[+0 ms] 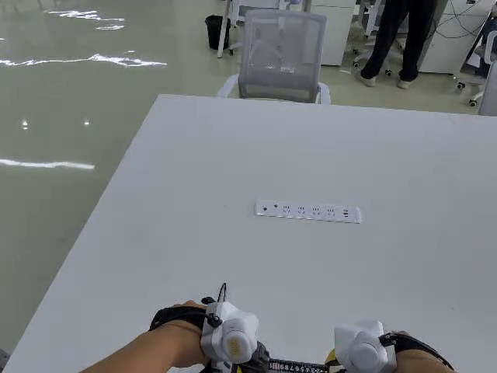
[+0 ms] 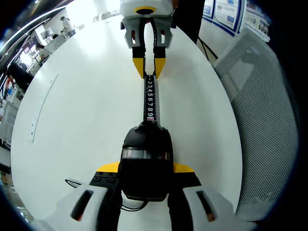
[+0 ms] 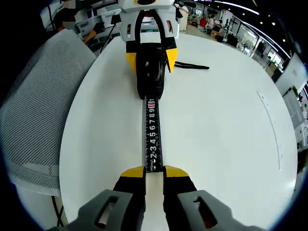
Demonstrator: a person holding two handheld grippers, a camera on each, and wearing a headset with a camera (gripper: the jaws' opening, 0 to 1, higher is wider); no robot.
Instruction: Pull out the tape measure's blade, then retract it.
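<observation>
Left tool [image 2: 146,168] on case [image 2: 146,154], right tool [image 3: 154,172] on blade [image 3: 152,130]

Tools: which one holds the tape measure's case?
The left tool: its jaws clamp the sides of the black case. The right tool instead pinches the end of the pulled-out blade.
</observation>
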